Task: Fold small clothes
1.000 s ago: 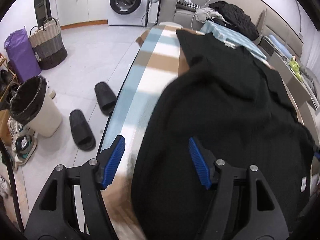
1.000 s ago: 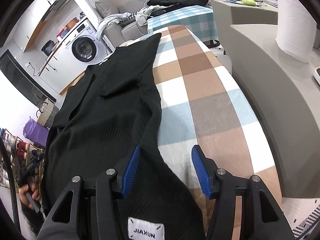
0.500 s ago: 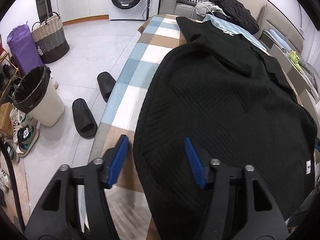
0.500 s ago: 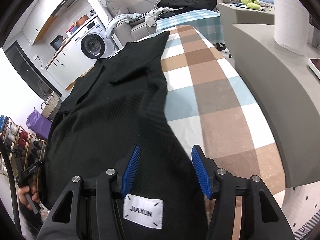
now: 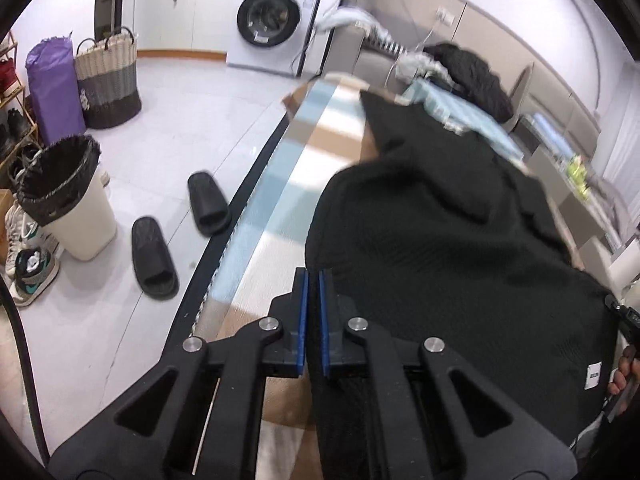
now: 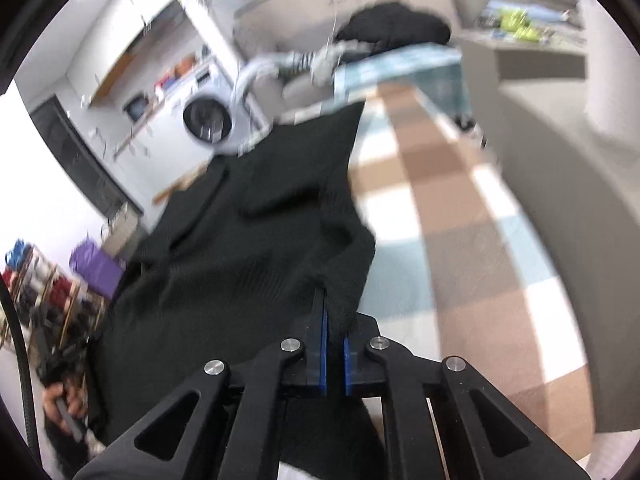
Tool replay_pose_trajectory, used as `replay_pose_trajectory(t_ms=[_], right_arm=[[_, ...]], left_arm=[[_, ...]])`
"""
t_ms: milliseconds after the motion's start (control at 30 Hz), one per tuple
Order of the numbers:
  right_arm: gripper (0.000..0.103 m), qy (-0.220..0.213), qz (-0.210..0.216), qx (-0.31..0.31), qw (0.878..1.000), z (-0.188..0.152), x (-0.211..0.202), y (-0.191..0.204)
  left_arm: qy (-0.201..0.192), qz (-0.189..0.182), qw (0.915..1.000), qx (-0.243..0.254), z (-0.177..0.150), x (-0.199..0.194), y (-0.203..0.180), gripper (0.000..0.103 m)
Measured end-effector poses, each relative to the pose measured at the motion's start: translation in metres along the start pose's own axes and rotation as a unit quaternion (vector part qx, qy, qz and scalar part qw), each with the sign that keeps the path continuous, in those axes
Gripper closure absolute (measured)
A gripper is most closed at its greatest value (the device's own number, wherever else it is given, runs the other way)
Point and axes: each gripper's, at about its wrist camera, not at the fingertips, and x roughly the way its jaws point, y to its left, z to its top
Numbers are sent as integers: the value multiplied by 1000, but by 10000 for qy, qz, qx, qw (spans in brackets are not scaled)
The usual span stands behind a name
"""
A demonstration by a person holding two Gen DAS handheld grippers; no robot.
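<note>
Both tongs, spread half a second ago, are now pressed onto the black ribbed knit garment (image 5: 460, 240): left tongs (image 5: 313, 320) at its 7 o'clock edge, right tongs (image 6: 335, 344) at 5 o'clock, above the checked surface (image 6: 460, 248).

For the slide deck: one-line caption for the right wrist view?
Right claw shut on the near edge of a black garment lying on a checked ironing surface.

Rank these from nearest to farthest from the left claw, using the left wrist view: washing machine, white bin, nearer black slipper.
1. Nearer black slipper, on the floor just left of the left claw.
2. White bin, farther left.
3. Washing machine, against the far wall.
</note>
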Motion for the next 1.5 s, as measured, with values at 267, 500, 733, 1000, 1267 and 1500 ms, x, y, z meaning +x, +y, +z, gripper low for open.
replay_pose_trajectory(t_ms=[267,500,733,1000,1267,1500], right_arm=[[98,-480,300,253,9981,18,-16,-4],[98,-690,720,363,9944,0,-50,-18],[98,-747,641,323,9946,6,-61,-22],[98,-510,402,185,9977,37,-26,-8],[98,-361,373,218,9984,23,-26,-13],[98,-331,417,223,9983,18,-26,-14]], left_arm=[[-473,-388,9981,-32,17,-30,-10,100],[-842,-411,9956,-1,-4,-78,-3,100],[-1028,-352,9940,-145,-5,-97,7,103],[-533,-376,9978,-86,22,-53,7,103],[483,-475,9970,386,-19,-17,-12,55],[801,-508,9943,483,-47,8,-24,91]])
